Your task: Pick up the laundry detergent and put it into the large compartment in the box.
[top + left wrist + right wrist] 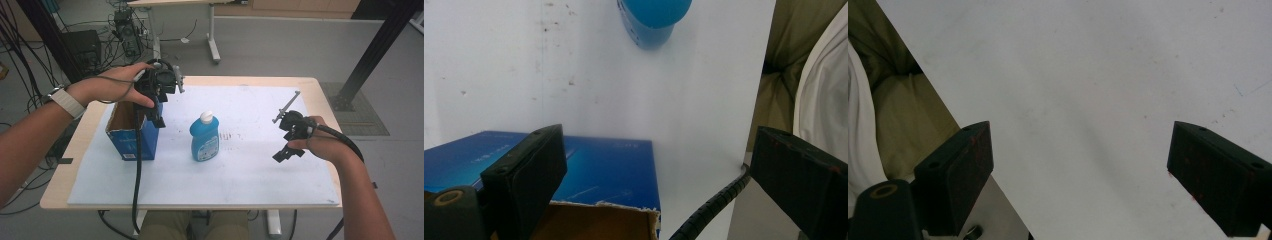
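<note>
A light wooden table [320,87] carries a white sheet [260,175] — on it stand a blue open-topped box [131,142] and, apparently upright, a blue bottle [204,138].

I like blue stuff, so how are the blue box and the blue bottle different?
The blue box is cardboard with square corners and an open top; the blue bottle is rounded, shiny plastic, closed with a white cap. The box sits under the left gripper; the bottle stands alone mid-table. Both are blue and upright.

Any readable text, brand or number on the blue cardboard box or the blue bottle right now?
Blue cardboard box: white label patch and faint pale lettering on its side, too blurred to read.
Blue plastic bottle with white cap: front label print, too small to read.
Nothing else carries legible text.
</note>
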Tool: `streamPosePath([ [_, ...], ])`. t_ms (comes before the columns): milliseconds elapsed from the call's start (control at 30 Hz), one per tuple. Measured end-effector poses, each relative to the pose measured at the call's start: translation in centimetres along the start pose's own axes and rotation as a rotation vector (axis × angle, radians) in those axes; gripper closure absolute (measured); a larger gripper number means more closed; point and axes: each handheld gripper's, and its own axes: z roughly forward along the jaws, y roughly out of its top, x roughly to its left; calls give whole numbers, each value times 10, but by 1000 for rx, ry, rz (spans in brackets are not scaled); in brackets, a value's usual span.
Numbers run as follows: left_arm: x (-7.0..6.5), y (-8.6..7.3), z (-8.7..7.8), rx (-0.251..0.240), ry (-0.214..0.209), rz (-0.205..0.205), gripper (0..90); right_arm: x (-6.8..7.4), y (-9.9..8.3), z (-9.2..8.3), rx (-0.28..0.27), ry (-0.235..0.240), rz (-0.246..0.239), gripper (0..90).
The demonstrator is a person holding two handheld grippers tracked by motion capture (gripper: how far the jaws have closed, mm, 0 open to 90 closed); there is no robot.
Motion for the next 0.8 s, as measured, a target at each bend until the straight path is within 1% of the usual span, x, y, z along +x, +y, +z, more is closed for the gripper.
streamPosePath([
  [300, -1, 0, -1, -3, 0, -9, 85, 1, -2, 1, -1, -1, 6, 116],
  [367, -2, -1, -1, -8, 3, -14, 85, 1, -3, 0, -13, -3, 10, 116],
  [433, -1, -1, -1, -3, 4, -11, 85, 1, -3, 0, -14, -3, 11, 116],
  [467, -1, -2, -1, -10, 3, -17, 85, 1, -3, 0, -14, -3, 10, 116],
  [667, -2, 1, -2, 6, 9, -22, 85, 3, -4, -2, -24, -5, 26, 116],
  [733, -2, 0, -2, -7, 6, -28, 84, 3, -5, -4, -27, -7, 35, 116],
  [800, -3, 3, -1, -3, 8, -29, 81, 4, -5, -5, -23, -14, 39, 116],
])
